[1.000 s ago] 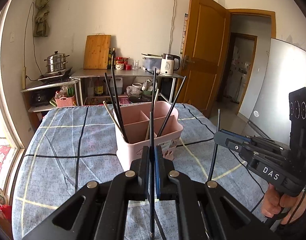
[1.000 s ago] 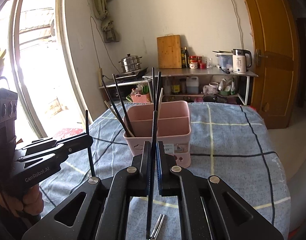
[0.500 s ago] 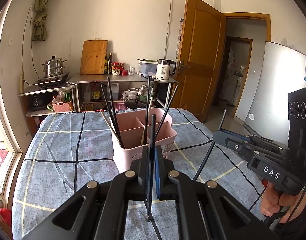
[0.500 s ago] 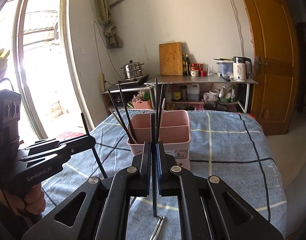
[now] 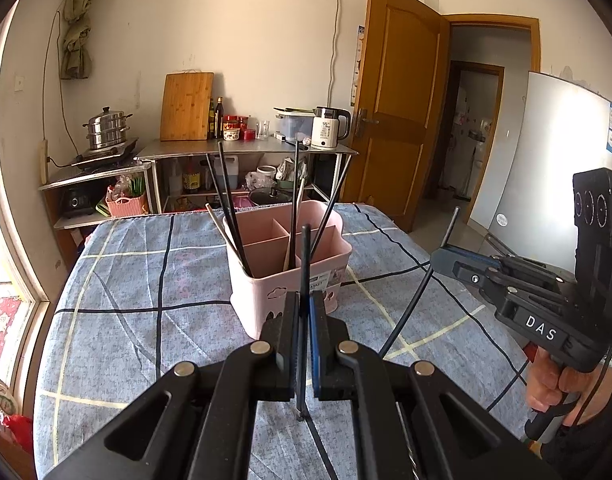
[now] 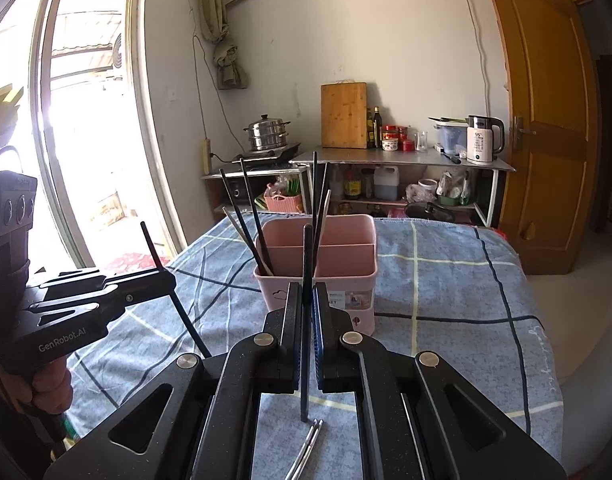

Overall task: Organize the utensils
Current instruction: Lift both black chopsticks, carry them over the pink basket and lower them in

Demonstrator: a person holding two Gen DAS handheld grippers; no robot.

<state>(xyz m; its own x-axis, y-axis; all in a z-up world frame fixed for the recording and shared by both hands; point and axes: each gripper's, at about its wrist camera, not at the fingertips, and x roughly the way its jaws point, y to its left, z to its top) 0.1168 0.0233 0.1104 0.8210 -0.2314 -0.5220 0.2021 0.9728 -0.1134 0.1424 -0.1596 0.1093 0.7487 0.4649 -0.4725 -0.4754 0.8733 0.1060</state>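
Note:
A pink divided utensil holder stands on the blue checked tablecloth, with several black and metal chopsticks in it; it also shows in the right wrist view. My left gripper is shut on a black chopstick, held upright in front of the holder. My right gripper is shut on another black chopstick, also upright. Each gripper shows in the other's view: the right one, the left one. A pair of metal chopsticks lies on the cloth below my right gripper.
Behind the table stand a metal shelf with a cutting board, bottles and a kettle, and a steamer pot. A wooden door is at the right, a window at the left.
Both grippers have pulled back and up from the holder, each keeping its chopstick. The holder looks smaller and further away, and both chopsticks have tilted.

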